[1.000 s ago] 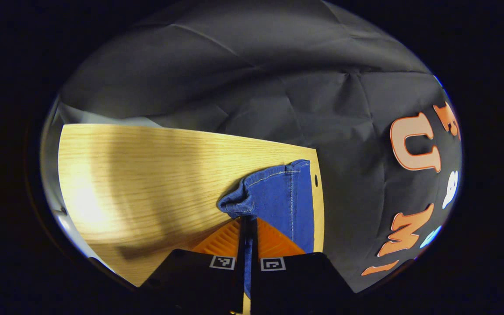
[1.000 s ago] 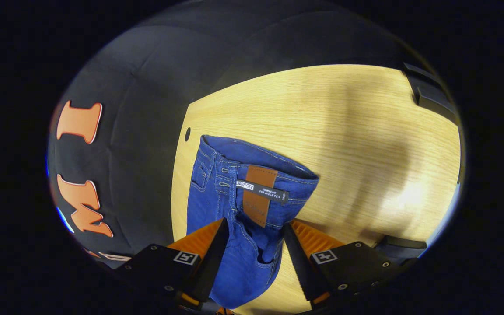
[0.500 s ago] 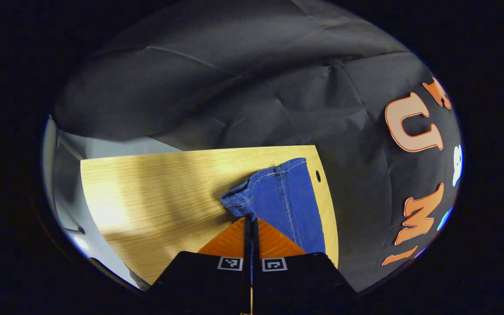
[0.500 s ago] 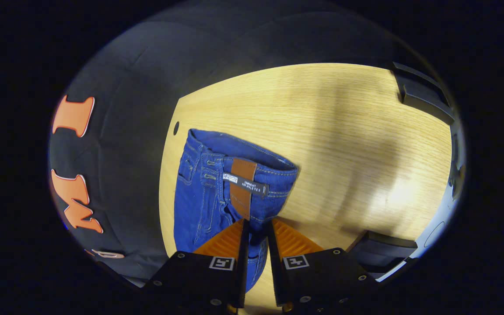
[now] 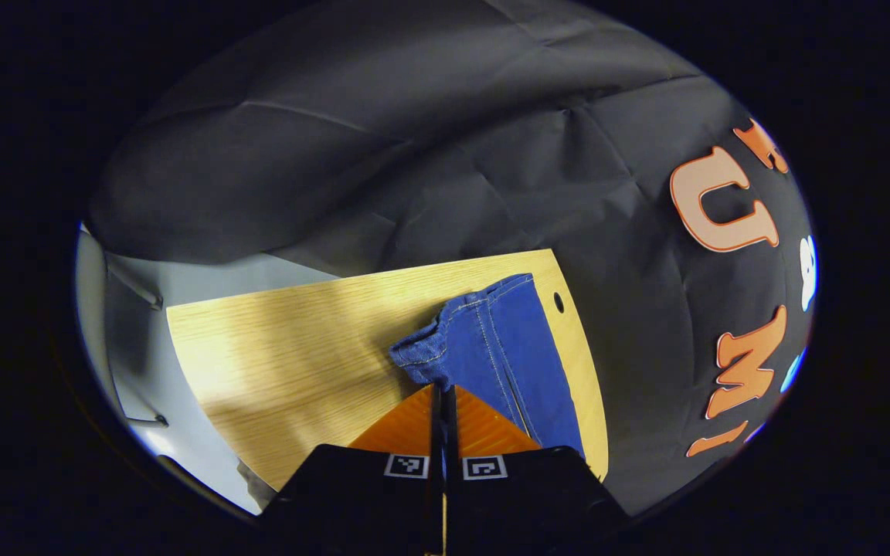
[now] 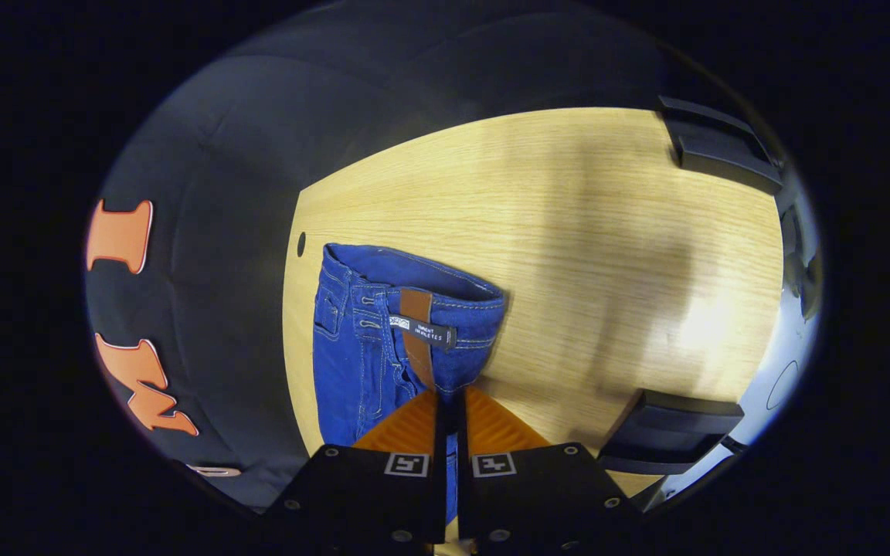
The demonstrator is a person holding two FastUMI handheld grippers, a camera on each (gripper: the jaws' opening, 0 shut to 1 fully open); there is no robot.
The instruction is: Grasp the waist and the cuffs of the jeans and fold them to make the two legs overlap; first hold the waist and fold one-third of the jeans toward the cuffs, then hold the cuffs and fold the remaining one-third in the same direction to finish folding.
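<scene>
Blue jeans lie on a light wooden table. In the left gripper view the cuff end of the jeans (image 5: pixel 491 344) bunches up just beyond my left gripper (image 5: pixel 442 388), whose orange fingers are shut on the denim. In the right gripper view the waist of the jeans (image 6: pixel 399 316), with a brown patch and a dark label, rises in front of my right gripper (image 6: pixel 449 394), which is shut on the waistband. The stretch of the legs between both grips is hidden under the fingers.
The wooden table (image 6: pixel 592 255) spreads wide to the right in the right gripper view, with black fixtures (image 6: pixel 715 143) at its far edge and another (image 6: pixel 669 432) near. A small hole (image 5: pixel 558 302) marks the table beside the black cloth wall.
My right gripper has gone from open around the waist to shut on it and pulled back a little. The left gripper kept its hold on the cuffs and tilted up.
</scene>
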